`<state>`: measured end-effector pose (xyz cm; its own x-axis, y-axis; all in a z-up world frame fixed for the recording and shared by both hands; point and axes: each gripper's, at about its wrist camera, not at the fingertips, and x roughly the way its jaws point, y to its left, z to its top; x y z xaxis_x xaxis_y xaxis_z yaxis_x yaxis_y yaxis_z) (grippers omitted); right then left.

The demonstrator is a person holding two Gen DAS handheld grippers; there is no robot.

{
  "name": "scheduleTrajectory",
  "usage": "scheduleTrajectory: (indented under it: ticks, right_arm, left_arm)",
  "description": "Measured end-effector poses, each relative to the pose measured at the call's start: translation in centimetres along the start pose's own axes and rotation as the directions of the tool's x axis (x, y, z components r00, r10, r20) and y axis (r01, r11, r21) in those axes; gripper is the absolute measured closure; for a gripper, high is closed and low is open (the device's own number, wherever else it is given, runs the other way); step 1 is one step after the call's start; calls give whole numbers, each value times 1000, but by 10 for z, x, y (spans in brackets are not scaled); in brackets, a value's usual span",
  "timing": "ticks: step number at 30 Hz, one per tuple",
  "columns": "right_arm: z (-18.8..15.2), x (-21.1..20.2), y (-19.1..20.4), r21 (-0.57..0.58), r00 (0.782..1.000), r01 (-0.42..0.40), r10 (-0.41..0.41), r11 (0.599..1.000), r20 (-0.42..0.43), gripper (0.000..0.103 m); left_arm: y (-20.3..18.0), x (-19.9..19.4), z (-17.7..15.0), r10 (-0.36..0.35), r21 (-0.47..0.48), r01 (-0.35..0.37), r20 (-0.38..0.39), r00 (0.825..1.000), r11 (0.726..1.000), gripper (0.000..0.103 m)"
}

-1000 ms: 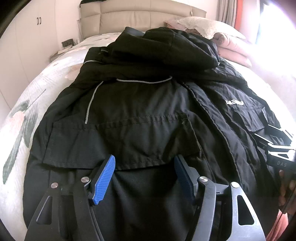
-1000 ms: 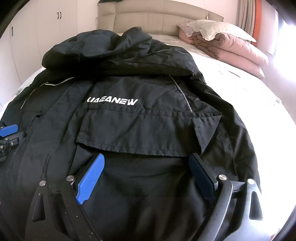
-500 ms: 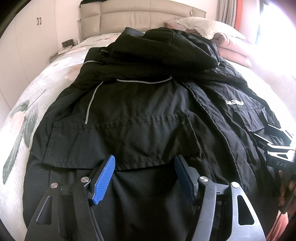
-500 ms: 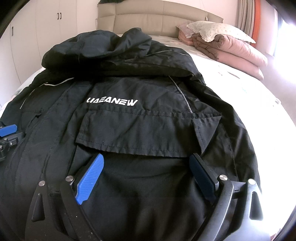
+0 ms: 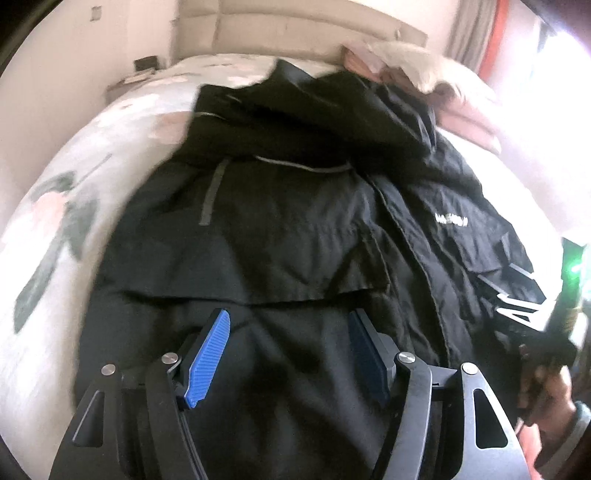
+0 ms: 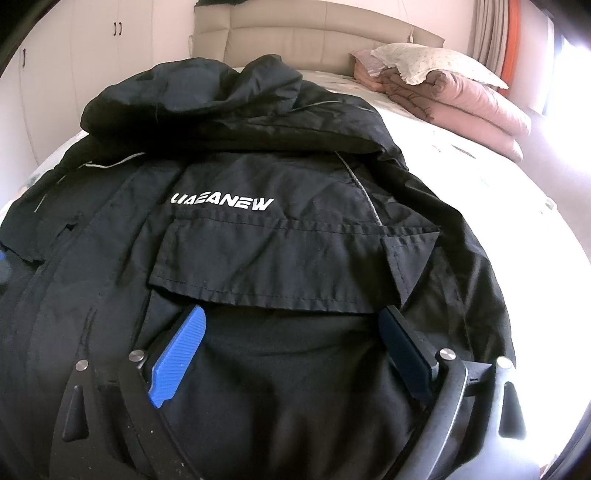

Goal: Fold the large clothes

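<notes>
A large black hooded jacket [image 6: 280,236] lies spread front-up on the bed, its hood bunched at the far end and white lettering [image 6: 221,202] above a chest pocket flap. My right gripper [image 6: 291,314] hovers open over the lower right front panel, just below that flap, with nothing between its blue pads [image 6: 177,358]. Over the jacket's [image 5: 280,236] left front panel my left gripper [image 5: 289,315] stands open too, its pads off the cloth. The left wrist view is motion-blurred. At its right edge the right gripper [image 5: 517,306] shows, held by a hand [image 5: 546,387].
The bed [image 5: 74,192] has a floral sheet bare to the left of the jacket and a white stretch [image 6: 480,192] to the right. Folded pink bedding with a pillow [image 6: 454,92] sits far right, by the padded headboard [image 6: 314,33]. Wardrobe doors [image 6: 92,48] stand at left.
The left gripper has lifted and drawn back, so its view shows more bed on the left and is blurred; it has almost left the right wrist view. The right gripper has not moved.
</notes>
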<state>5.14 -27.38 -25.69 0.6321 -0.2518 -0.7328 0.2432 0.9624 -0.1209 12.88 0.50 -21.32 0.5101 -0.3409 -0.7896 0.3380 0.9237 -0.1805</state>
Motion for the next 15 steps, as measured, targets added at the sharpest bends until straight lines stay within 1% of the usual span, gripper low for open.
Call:
scheduleTrajectory:
  ticks: [3, 7, 9, 12, 15]
  right_arm:
    - [0, 0, 1, -1, 1000, 5, -5, 1000, 0, 7]
    - [0, 0, 1, 0, 1000, 7, -7, 1000, 2, 7]
    - [0, 0, 1, 2, 1000, 3, -3, 1000, 3, 7]
    - [0, -1, -2, 9, 1000, -13, 13, 1000, 3, 6]
    - [-1, -3, -3, 11, 1000, -24, 24, 1000, -7, 6]
  left_arm:
    - [20, -23, -1, 9, -34, -9, 24, 1000, 999, 35]
    - [49, -46, -4, 53, -70, -51, 34, 998, 996, 35]
    - [58, -53, -7, 71, -84, -69, 29, 997, 994, 35]
    - [70, -61, -15, 64, -118, -64, -3, 998, 991, 35]
    - [78, -74, -26, 53, -145, -54, -13, 999, 988, 35]
